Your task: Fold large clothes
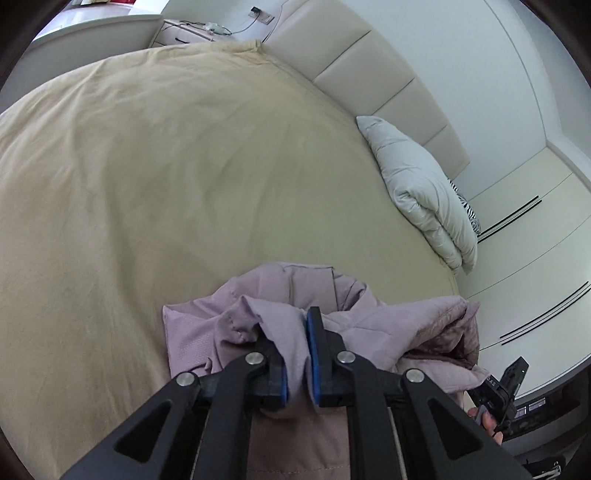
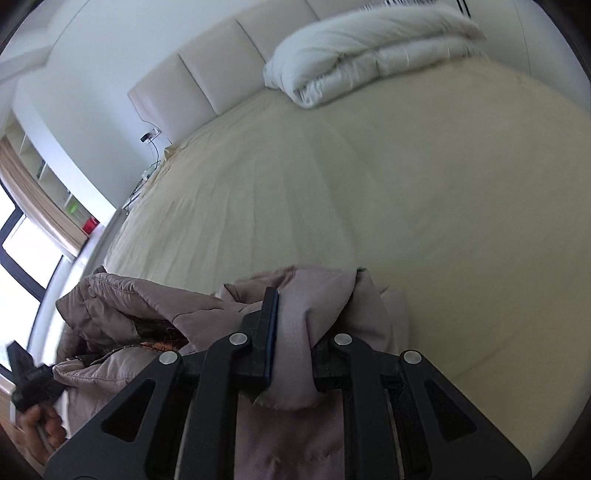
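Observation:
A mauve padded jacket point(image 1: 388, 325) hangs bunched between both grippers, above the near edge of a bed with a tan sheet point(image 1: 166, 184). My left gripper point(image 1: 295, 332) is shut on a fold of the jacket; the fabric bulges out between its blue pads. My right gripper point(image 2: 291, 317) is shut on another fold of the same jacket point(image 2: 122, 295), whose brown lining shows on the left. The right gripper also shows at the lower right of the left wrist view point(image 1: 506, 384), and the left one at the lower left of the right wrist view point(image 2: 26, 373).
A folded white duvet point(image 1: 421, 184) lies at the head of the bed, by the padded cream headboard point(image 1: 369, 70). A bedside table point(image 1: 184, 33) with cables stands at the far corner. White wardrobe doors point(image 1: 535, 258) are on the right. A window point(image 2: 26, 258) is at left.

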The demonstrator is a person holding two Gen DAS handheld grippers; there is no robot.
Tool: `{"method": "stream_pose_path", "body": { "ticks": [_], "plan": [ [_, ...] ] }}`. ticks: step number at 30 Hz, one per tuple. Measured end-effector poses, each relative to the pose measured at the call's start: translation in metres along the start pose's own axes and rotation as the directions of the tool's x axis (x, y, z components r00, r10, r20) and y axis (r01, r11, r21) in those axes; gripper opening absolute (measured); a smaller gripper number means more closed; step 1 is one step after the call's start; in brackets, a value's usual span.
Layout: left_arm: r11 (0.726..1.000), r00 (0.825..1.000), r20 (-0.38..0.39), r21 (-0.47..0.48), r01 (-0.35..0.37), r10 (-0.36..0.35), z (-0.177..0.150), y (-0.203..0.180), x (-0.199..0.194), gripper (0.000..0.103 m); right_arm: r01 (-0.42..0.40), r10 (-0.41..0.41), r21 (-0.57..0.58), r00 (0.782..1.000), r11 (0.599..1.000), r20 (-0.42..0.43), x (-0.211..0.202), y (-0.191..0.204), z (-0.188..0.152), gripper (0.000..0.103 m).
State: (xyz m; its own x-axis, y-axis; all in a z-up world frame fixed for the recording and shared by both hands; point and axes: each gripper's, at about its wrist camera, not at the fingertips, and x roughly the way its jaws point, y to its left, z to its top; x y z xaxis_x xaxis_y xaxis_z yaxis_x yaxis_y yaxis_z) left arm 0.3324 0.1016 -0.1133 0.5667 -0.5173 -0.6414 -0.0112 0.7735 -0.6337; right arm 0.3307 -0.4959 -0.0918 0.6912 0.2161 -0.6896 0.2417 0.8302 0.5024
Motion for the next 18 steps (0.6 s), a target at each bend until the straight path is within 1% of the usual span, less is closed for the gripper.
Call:
{"method": "stream_pose_path", "body": {
  "ticks": [1,2,3,4,5,6,7,8,9,10,11,13,14,15,16,18],
  "plan": [
    [1.0,1.0,0.011,0.007,0.016,-0.016,-0.002,-0.001,-0.003,0.018,-0.056,0.059,0.087,0.998,0.995,-0.031,0.012,-0.017,-0.003,0.015],
    [0.999,0.999,0.022,0.016,0.036,-0.036,-0.004,-0.003,-0.011,0.023,-0.116,0.122,0.174,0.992,0.978,-0.028,0.017,-0.03,-0.004,0.015],
    [0.999,0.998,0.04,0.026,0.043,-0.044,-0.006,-0.005,-0.021,0.035,-0.184,0.187,0.233,0.982,0.955,0.006,0.016,-0.039,-0.005,0.018],
    [0.999,0.996,0.074,0.039,0.037,-0.04,-0.008,-0.01,-0.034,0.044,-0.243,0.24,0.263,0.97,0.934,0.044,0.012,-0.045,-0.006,0.023],
    [0.998,0.993,0.116,0.06,0.027,-0.034,-0.011,-0.015,-0.049,0.049,-0.28,0.271,0.272,0.96,0.92,0.07,0.005,-0.048,-0.011,0.028],
    [0.996,0.986,0.163,0.085,0.014,-0.028,-0.014,-0.022,-0.064,0.058,-0.301,0.288,0.276,0.954,0.913,0.088,0.0,-0.048,-0.011,0.055],
    [0.993,0.979,0.203,0.118,0.007,-0.031,-0.018,-0.031,-0.077,0.062,-0.334,0.317,0.271,0.943,0.903,0.106,-0.006,-0.046,-0.012,0.098],
    [0.987,0.972,0.231,0.161,-0.005,-0.033,-0.023,-0.042,-0.088,0.062,-0.369,0.348,0.257,0.929,0.893,0.126,-0.012,-0.04,-0.012,0.103],
    [0.978,0.969,0.248,0.208,-0.029,-0.024,-0.028,-0.054,-0.094,0.062,-0.38,0.357,0.232,0.924,0.896,0.135,-0.023,-0.034,-0.016,0.103],
    [0.966,0.966,0.258,0.253,-0.054,-0.014,-0.032,-0.066,-0.096,0.062,-0.376,0.358,0.191,0.926,0.907,0.119,-0.028,-0.023,-0.015,0.103],
    [0.951,0.963,0.268,0.298,-0.079,-0.004,-0.037,-0.078,-0.097,0.062,-0.351,0.341,0.143,0.936,0.926,0.091,-0.034,-0.013,-0.015,0.103],
    [0.915,0.958,0.284,0.379,-0.14,0.029,-0.049,-0.099,-0.09,0.062,-0.258,0.257,0.015,0.966,0.966,0.03,-0.04,0.021,-0.021,0.103],
    [0.897,0.959,0.282,0.412,-0.161,0.043,-0.055,-0.108,-0.083,0.062,-0.223,0.223,-0.067,0.975,0.973,-0.001,-0.04,0.043,-0.028,0.103],
    [0.883,0.96,0.275,0.436,-0.173,0.052,-0.061,-0.116,-0.075,0.062,-0.174,0.172,-0.163,0.985,0.971,-0.029,-0.041,0.064,-0.035,0.103],
    [0.872,0.961,0.268,0.454,-0.183,0.062,-0.065,-0.122,-0.067,0.062,-0.109,0.1,-0.262,0.994,0.959,-0.047,-0.041,0.084,-0.044,0.103],
    [0.848,0.963,0.253,0.488,-0.205,0.086,-0.072,-0.133,-0.048,0.062,-0.009,-0.015,-0.422,0.998,0.907,-0.055,-0.03,0.123,-0.062,0.103]
  ]
}}
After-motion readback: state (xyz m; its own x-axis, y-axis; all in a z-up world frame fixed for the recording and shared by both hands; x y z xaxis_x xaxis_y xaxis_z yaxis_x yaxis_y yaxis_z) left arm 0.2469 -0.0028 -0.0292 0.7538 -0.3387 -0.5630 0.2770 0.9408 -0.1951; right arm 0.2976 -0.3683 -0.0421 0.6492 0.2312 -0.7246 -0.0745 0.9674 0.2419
